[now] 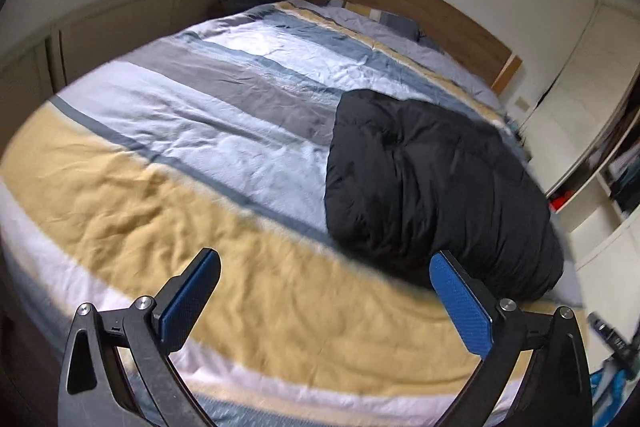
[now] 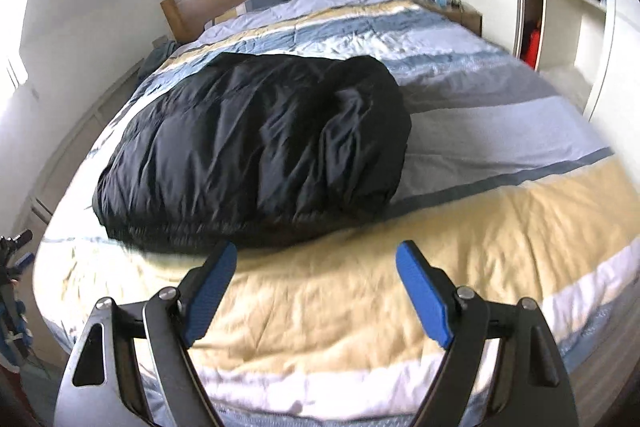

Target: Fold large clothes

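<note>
One black padded garment [image 1: 432, 187] is seen lying on the bed [image 1: 168, 187] as a compact folded bundle, so the folding is judged nearly or wholly done; only tidying may be left. It lies ahead of the left tool [image 1: 326, 301] to its right, and ahead of the right tool [image 2: 316, 293] to its left. Both tools are spread wide, nothing between the fingers. One garment, one bed, two tools are counted.

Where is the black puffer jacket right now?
The black puffer jacket lies bundled on the striped duvet, left of centre in the right wrist view, beyond the yellow band, apart from both grippers.
</note>
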